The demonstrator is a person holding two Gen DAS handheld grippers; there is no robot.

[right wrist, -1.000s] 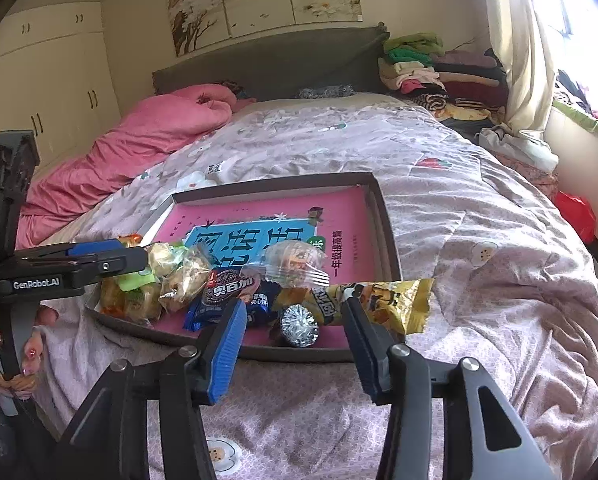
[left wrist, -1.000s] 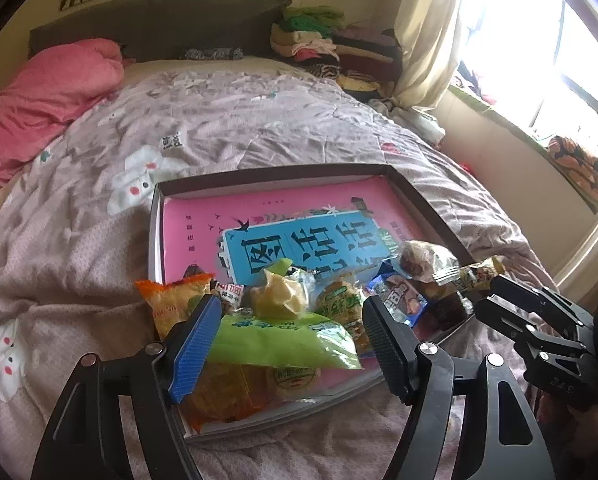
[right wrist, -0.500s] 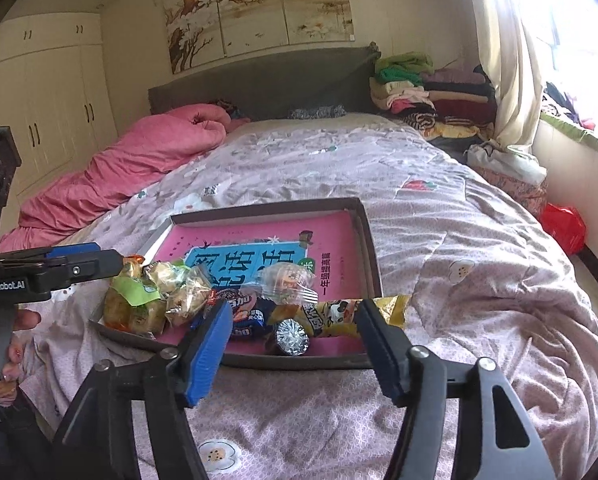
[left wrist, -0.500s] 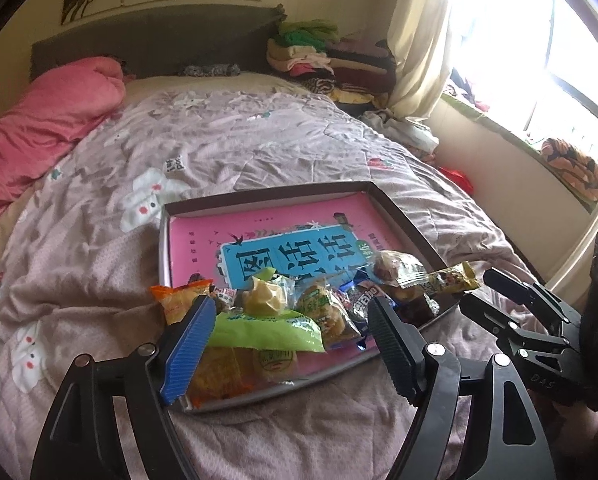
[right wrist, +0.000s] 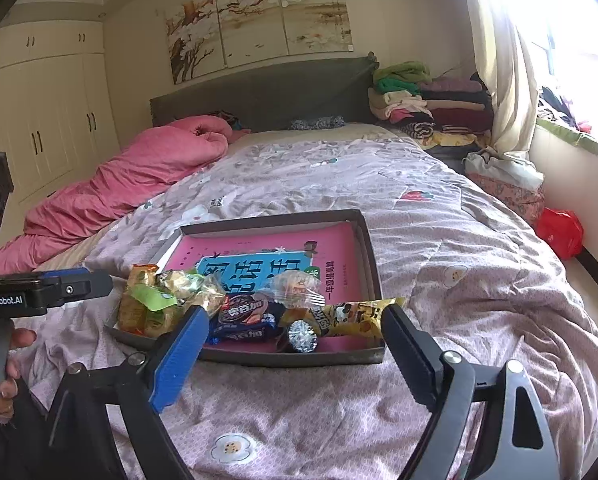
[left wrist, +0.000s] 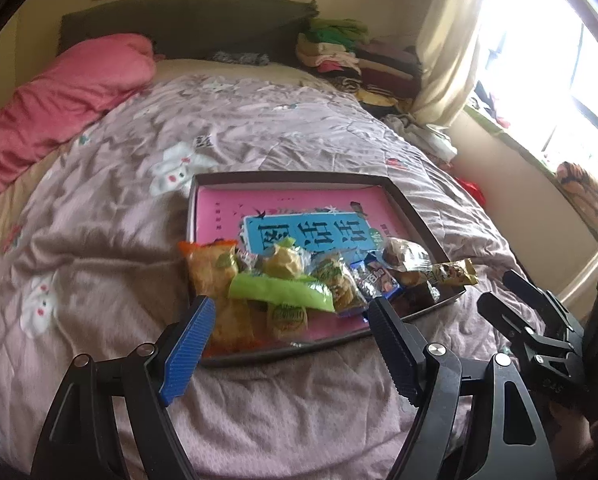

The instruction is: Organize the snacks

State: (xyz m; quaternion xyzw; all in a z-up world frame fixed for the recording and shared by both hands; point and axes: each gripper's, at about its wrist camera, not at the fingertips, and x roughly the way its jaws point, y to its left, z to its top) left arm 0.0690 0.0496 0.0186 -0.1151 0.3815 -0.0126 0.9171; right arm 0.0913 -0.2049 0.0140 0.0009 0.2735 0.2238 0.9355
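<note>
1. Bed (right wrist: 459,240): your work surface, under a mauve quilt. A pink duvet (right wrist: 139,176) lies at ten o'clock in the right wrist view, and folded clothes (right wrist: 427,112) are stacked at one o'clock.
2. Tray (right wrist: 373,256): a shallow dark box at the centre of both views, lined with a pink and blue printed sheet. Its far half is bare.
3. Snacks, all crowded along the tray's near edge:
   - green packet (left wrist: 279,290), lying across the orange ones at six o'clock of the tray in the left view;
   - orange packet (left wrist: 209,264), at the near left corner;
   - dark biscuit packet (right wrist: 245,314);
   - yellow bar (right wrist: 359,314), overhanging the near right rim;
   - foil-wrapped sweet (right wrist: 302,336), against the near wall.
4. Left claw (left wrist: 289,344): jaws apart, nothing between them, hovering just short of the tray.
5. Right claw (right wrist: 293,354): jaws wide and empty. They have just been opening, and nothing lies between them.
6. Step in hand, as I judge it: a pause between picks, both claws backed off.
7. Next move: you would need to choose one packet, likely the overhanging yellow bar, and carry it to the bare far half.
8. Change from a second ago: both claws sit further back from the tray, which looks smaller. The snacks lie as they did.
</note>
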